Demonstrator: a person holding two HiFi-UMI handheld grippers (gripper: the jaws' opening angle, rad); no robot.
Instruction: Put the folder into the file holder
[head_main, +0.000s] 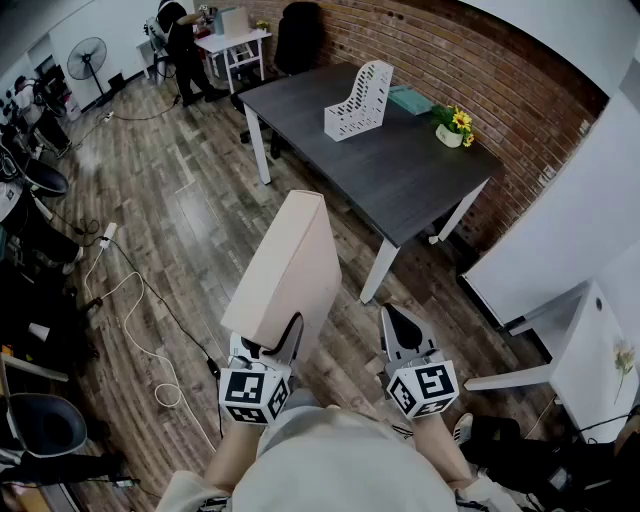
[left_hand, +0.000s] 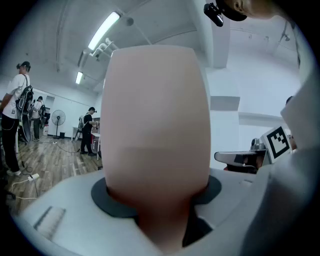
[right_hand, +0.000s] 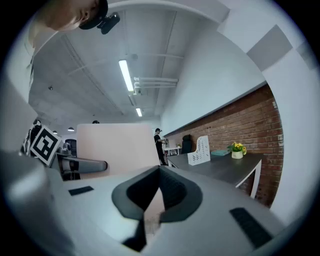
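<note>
- The left gripper is nearest, low in the head view and just left of the person's body, and its two jaws are clamped on the near end of the folder.
- In the left gripper view the folder's pale pink-beige face fills the middle of the frame, rising straight out from between the dark pads.
- The right gripper sits just to the right of the left one, level with it. Its jaws are pressed together with nothing between them, and it does not touch the folder.
- The folder is a thick, box-like one. It stretches away from the left gripper towards the far side, is held above the wooden floor and rests on nothing else.
- A white cable trails across the floor to the left of the folder.
- Beyond the folder's far end stands a dark table on white legs, well apart from both grippers.
- The white file holder stands upright on the far part of that table, with no folder in it.
- A flat teal item lies just right of the file holder, and a pot of yellow flowers stands further right, near the brick wall.
- Farthest off, at the upper left, a person stands beside a small white table.
</note>
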